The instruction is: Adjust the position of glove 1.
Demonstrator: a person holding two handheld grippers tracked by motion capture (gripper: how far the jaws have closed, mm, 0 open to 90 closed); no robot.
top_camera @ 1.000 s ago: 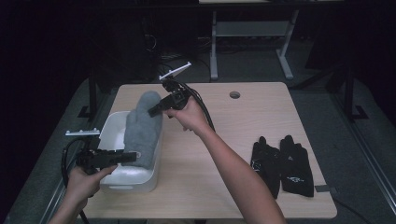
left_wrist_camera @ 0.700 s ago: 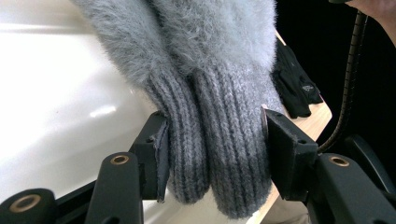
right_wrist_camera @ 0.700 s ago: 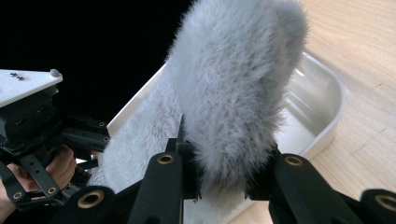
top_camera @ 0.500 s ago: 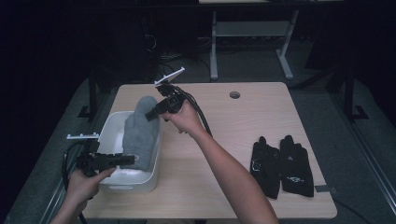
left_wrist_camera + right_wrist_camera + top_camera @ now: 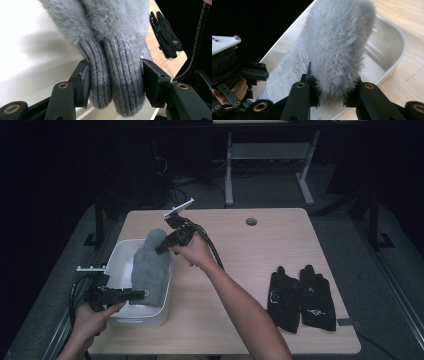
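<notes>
A pair of grey fuzzy mittens [image 5: 151, 265] hangs stretched over a white tub [image 5: 116, 256] at the table's left. My left gripper [image 5: 136, 294] is shut on the two ribbed cuffs [image 5: 117, 75] at the near end, with a pad pressing on each side. At the far end, my right gripper [image 5: 161, 248] is shut on the fluffy tips [image 5: 337, 50] and holds them a little higher. In the right gripper view the mittens slope down into the tub [image 5: 388, 47].
A pair of black gloves [image 5: 300, 297] lies flat at the right of the wooden table [image 5: 250, 252], and one black glove [image 5: 166, 32] is seen past the mittens. A cable hole [image 5: 251, 221] sits near the far edge. The right gripper's cable [image 5: 212, 251] trails along the forearm.
Both hands have sunk a little, lowering the mittens closer into the tub. The right gripper has also shifted slightly left. Both grips are the same.
</notes>
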